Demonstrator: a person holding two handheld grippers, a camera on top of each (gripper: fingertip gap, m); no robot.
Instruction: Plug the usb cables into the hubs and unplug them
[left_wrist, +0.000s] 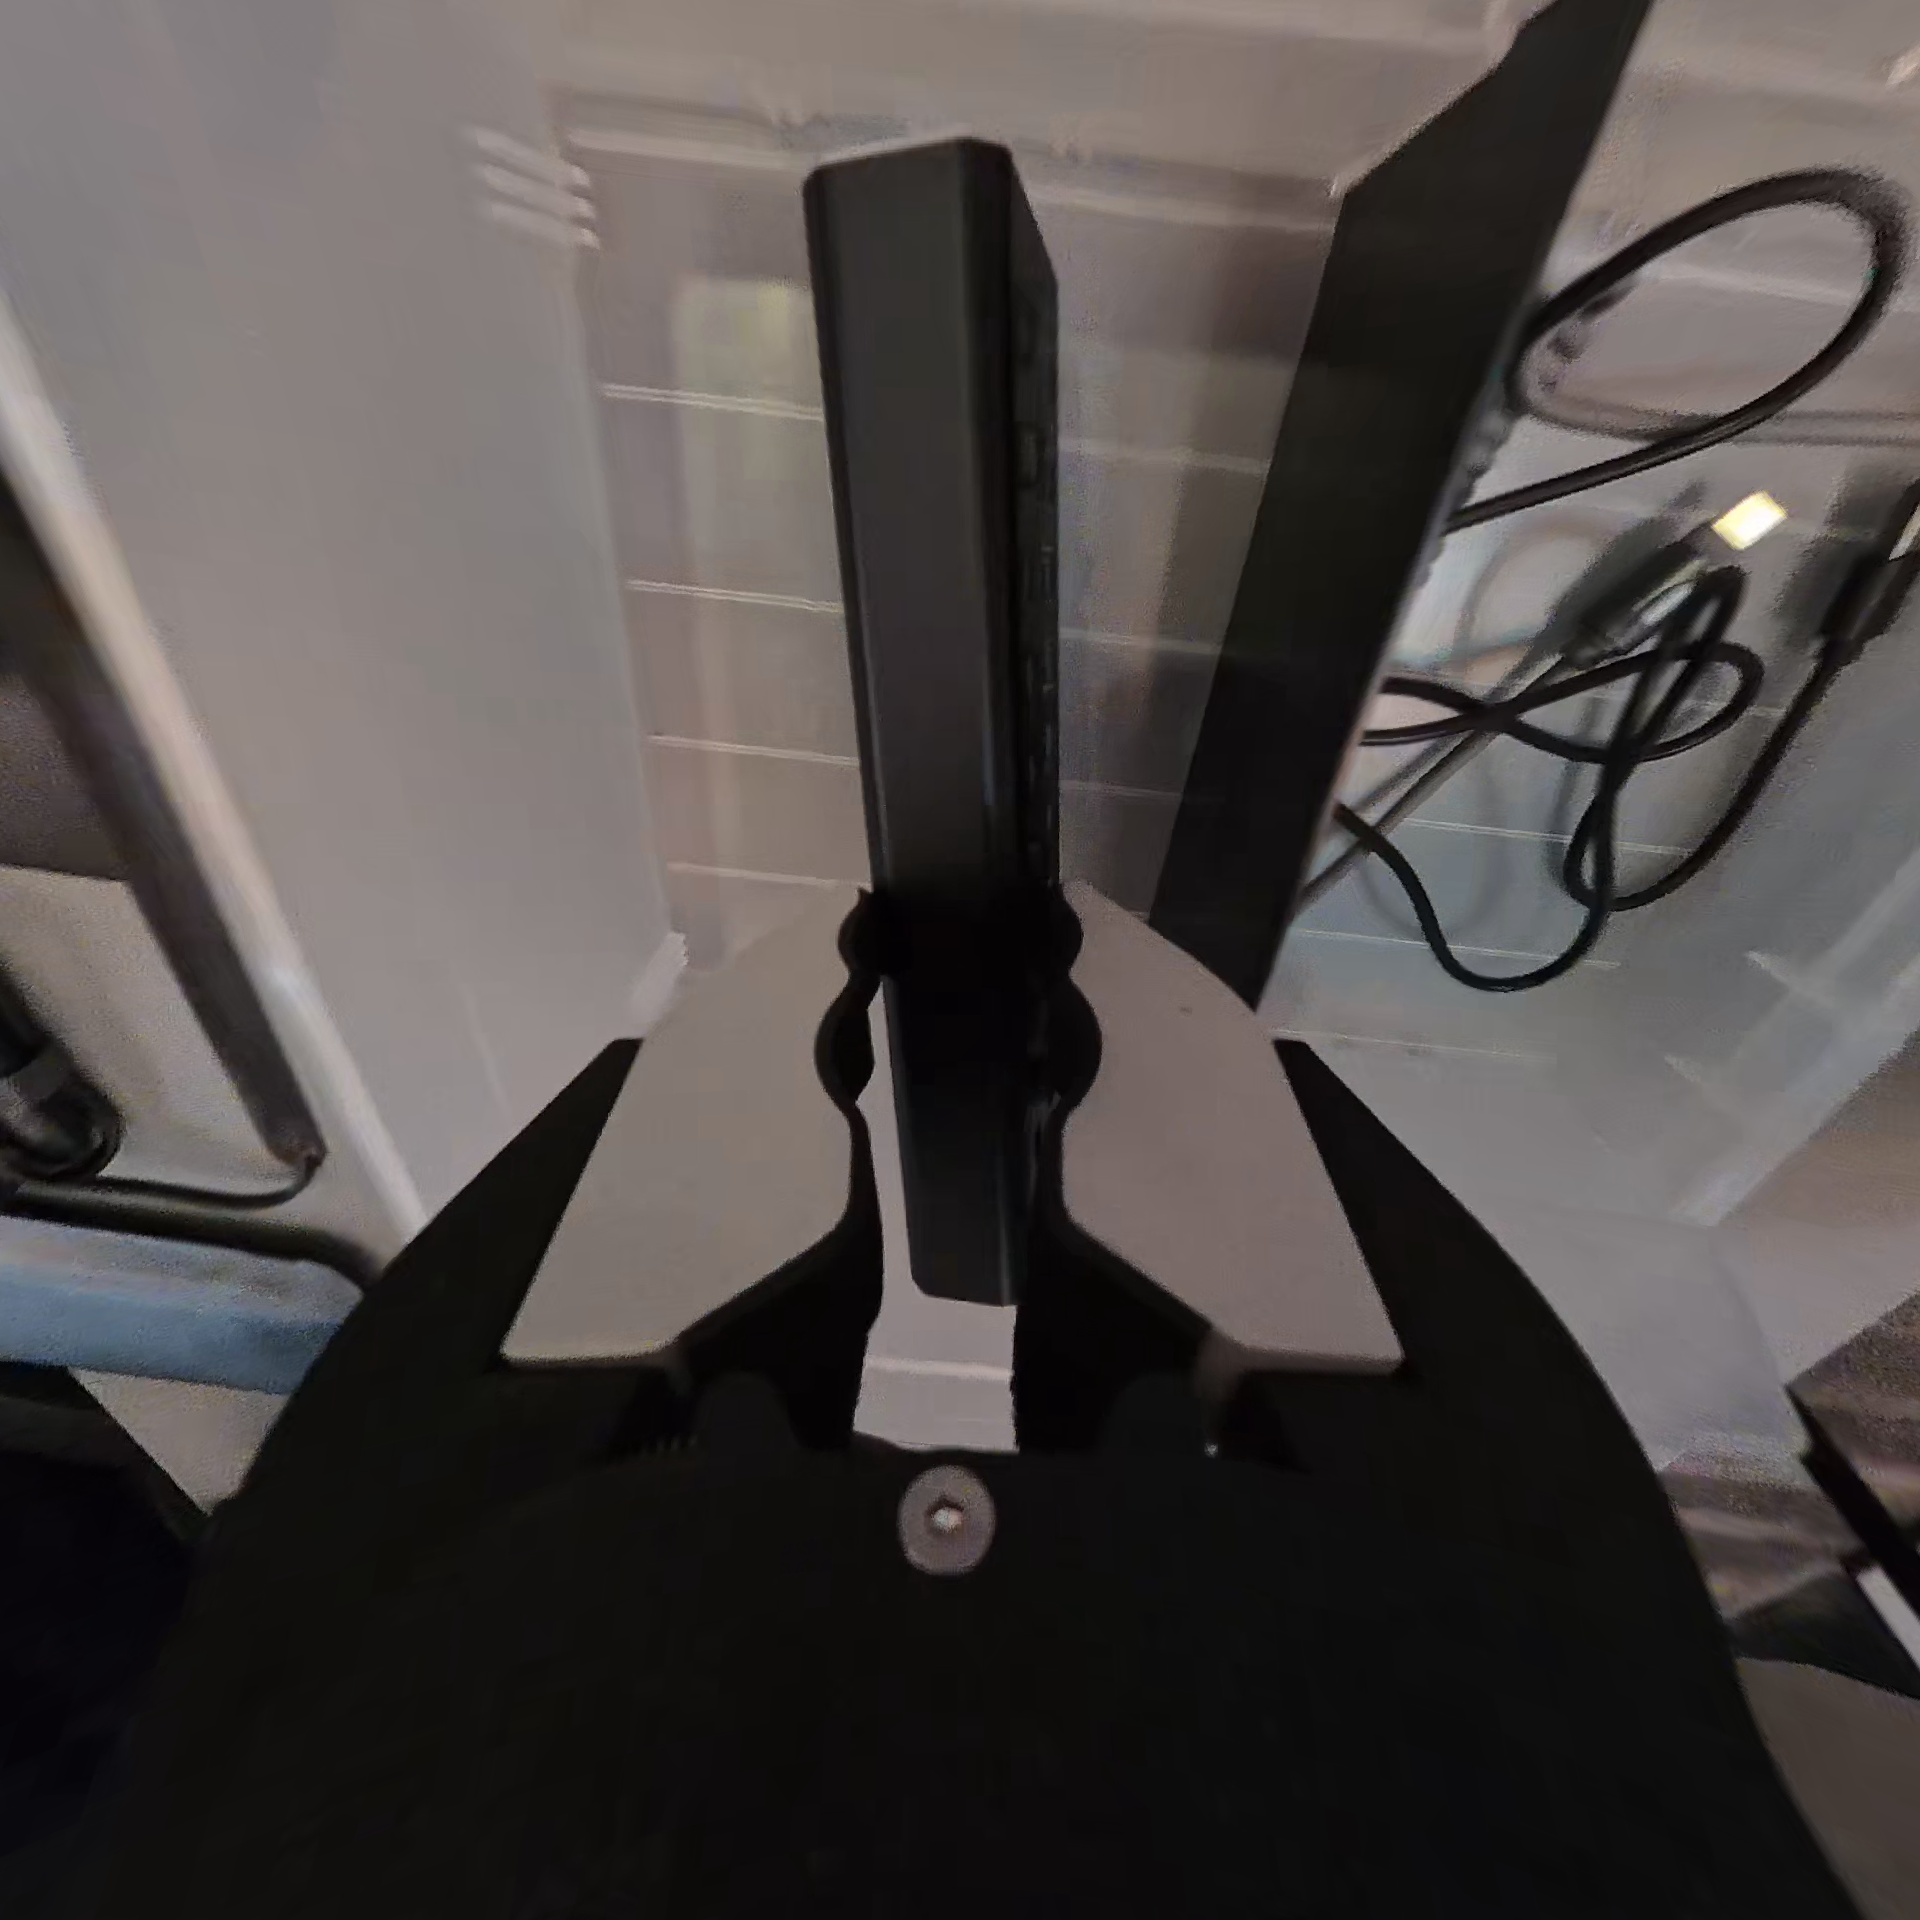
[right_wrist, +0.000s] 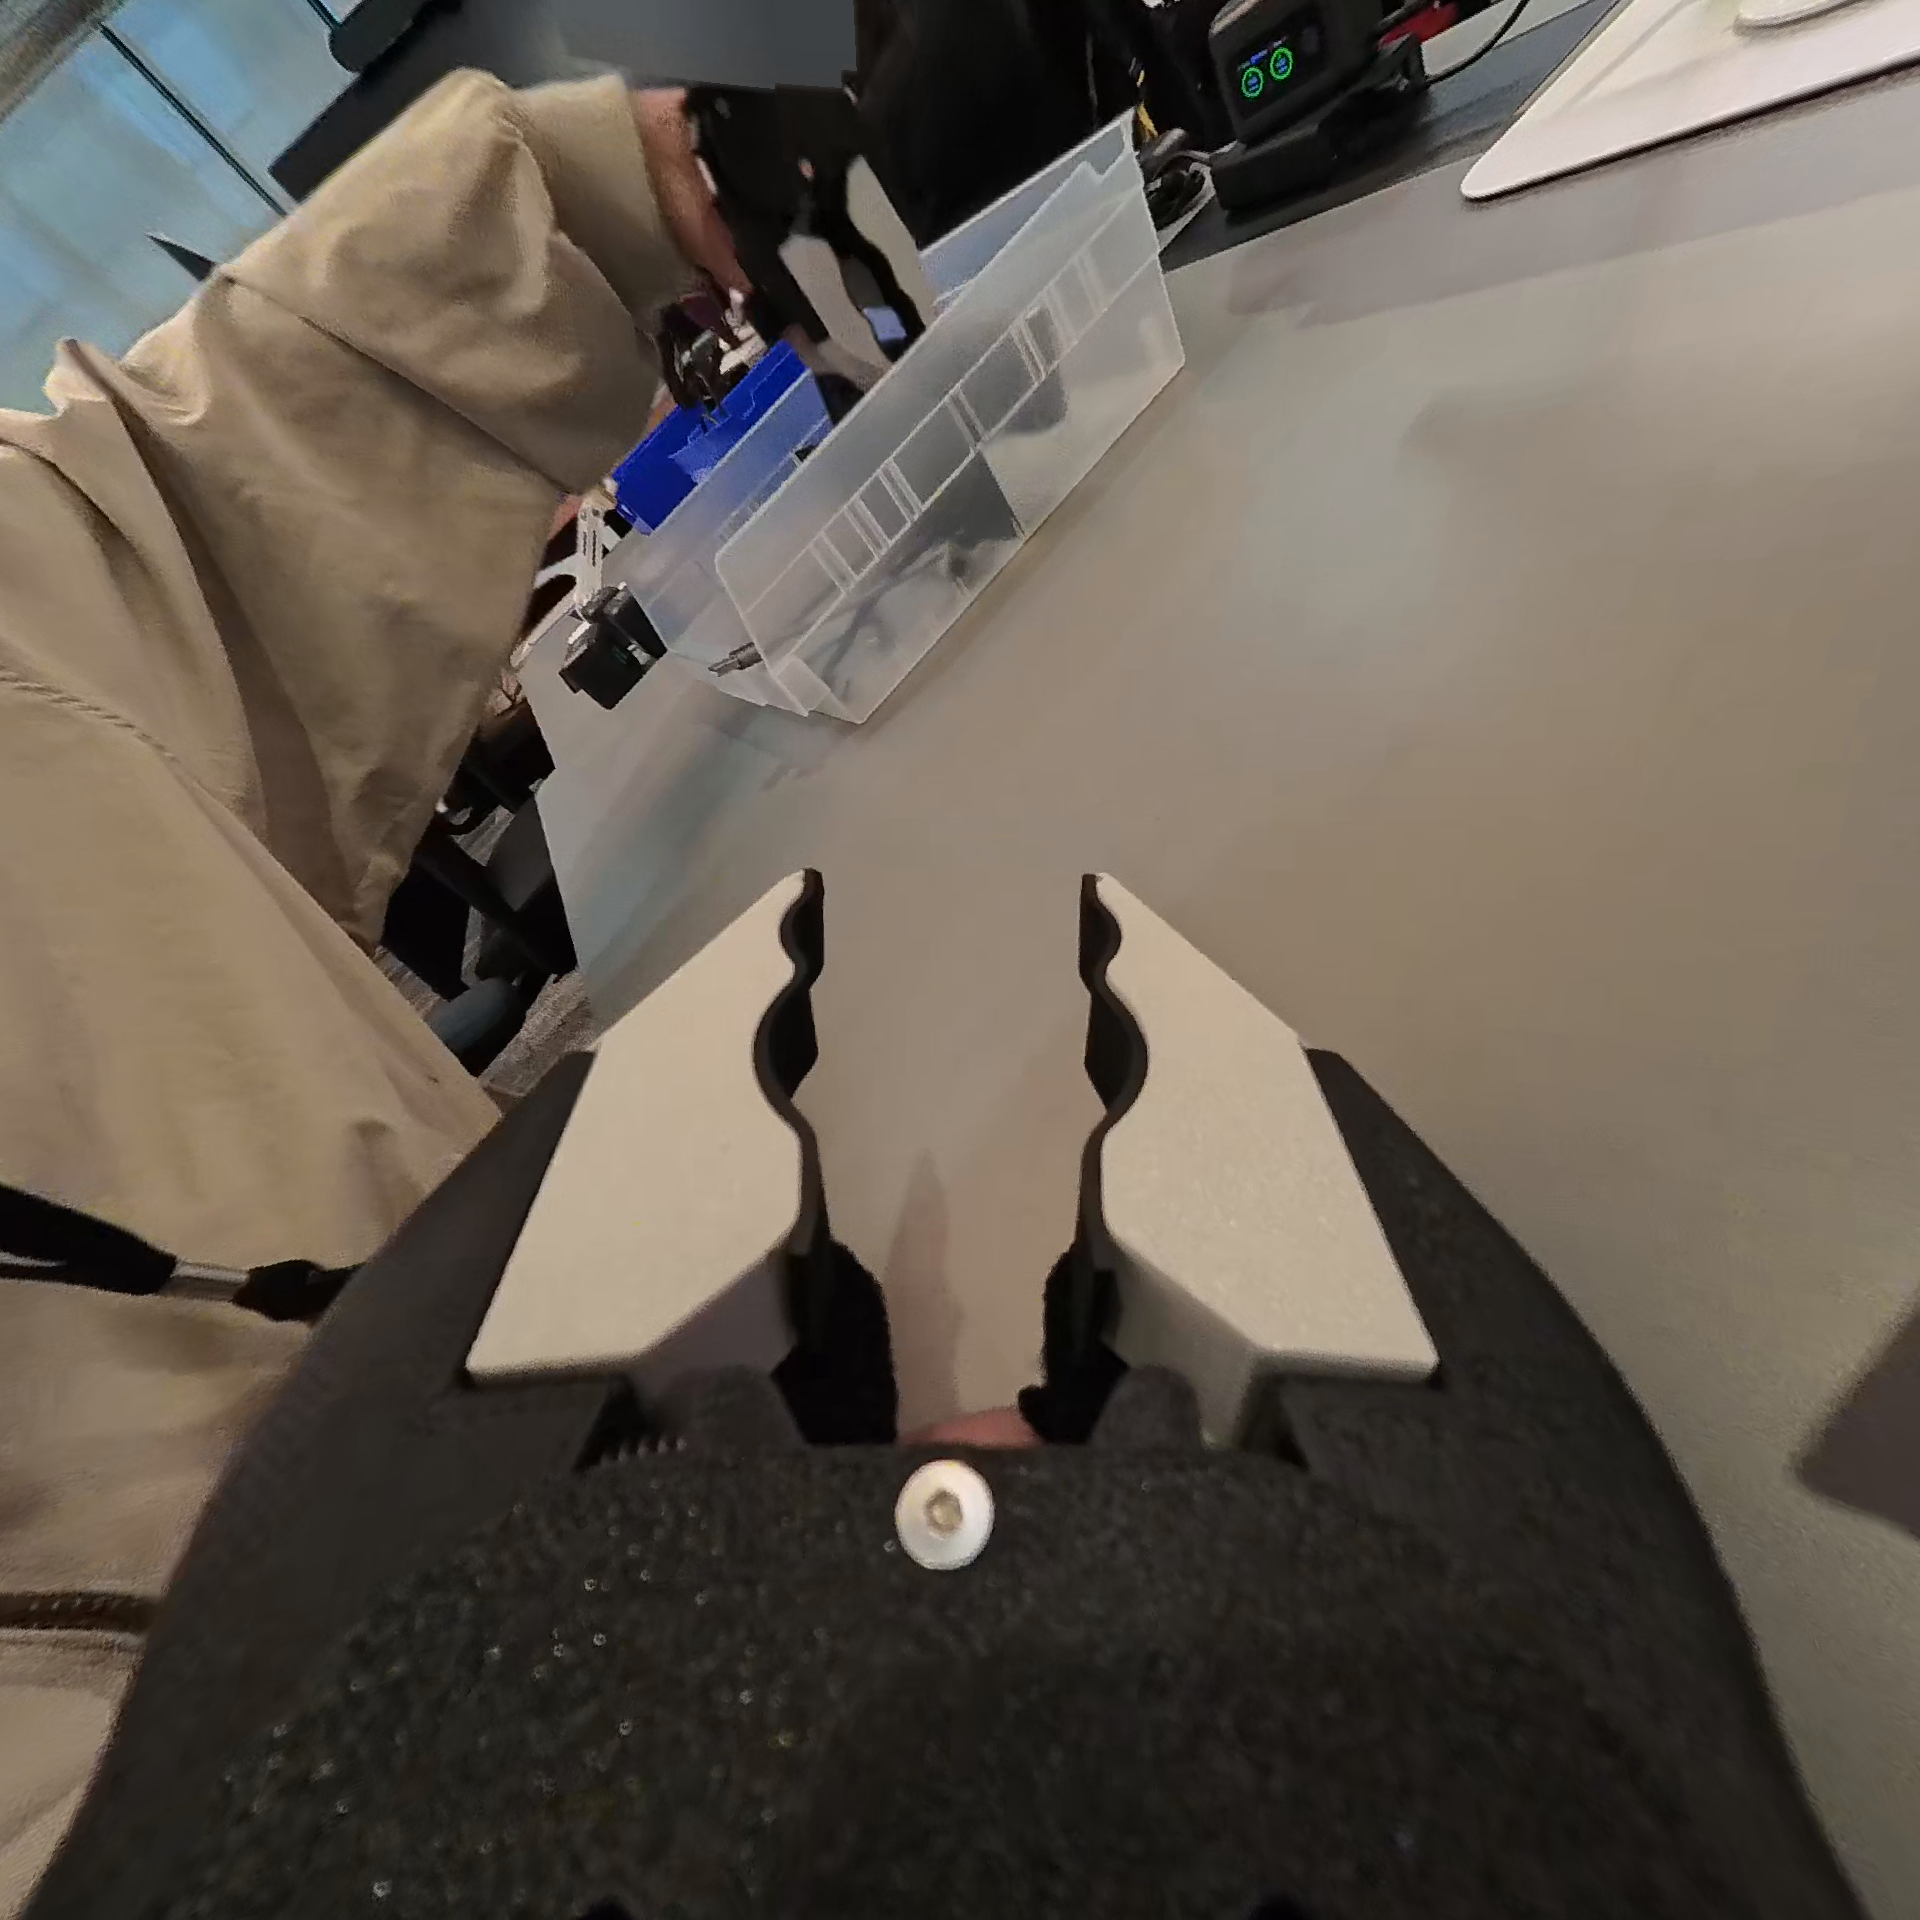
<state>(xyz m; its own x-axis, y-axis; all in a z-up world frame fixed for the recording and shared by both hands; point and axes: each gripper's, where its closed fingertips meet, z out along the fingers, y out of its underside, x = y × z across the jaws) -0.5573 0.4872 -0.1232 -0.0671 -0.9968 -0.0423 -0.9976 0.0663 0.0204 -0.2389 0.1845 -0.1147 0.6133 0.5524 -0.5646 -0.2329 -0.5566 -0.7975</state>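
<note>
Hub (left_wrist: 935, 582) clamped upright in left claw (left_wrist: 961, 935), cables (left_wrist: 1621, 727) loose in clear bin (left_wrist: 1766, 1091) to its right, right claw (right_wrist: 951, 904) parted, empty, over grey counter (right_wrist: 1455, 727).

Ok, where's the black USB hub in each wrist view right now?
Left wrist view: centre, USB hub upright, clamped in the left gripper jaws.
Right wrist view: not in it; right gripper jaws open, empty.
Shared landmark: probably the ribbed clear bin, behind the hub; upper centre on the right.
</note>
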